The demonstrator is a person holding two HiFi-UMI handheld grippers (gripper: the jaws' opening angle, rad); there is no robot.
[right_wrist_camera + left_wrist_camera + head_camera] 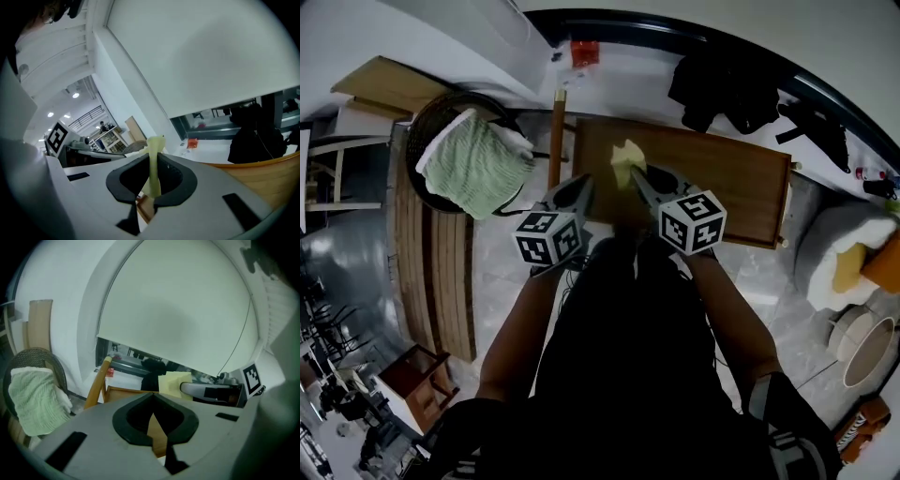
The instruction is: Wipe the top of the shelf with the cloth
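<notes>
Head view: right hand-held gripper (637,176) pinches the yellow cloth (625,159), wooden shelf (722,187) right below it; left hand-held gripper (584,183) closed, empty. Wiping looks barely started.

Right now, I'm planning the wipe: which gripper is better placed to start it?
Right. The right gripper is shut on the cloth over the shelf top; the left gripper is shut and empty.

Smooth wooden shelf (722,178), soft yellow cloth (625,161), ribbed green towel (473,164)
</notes>
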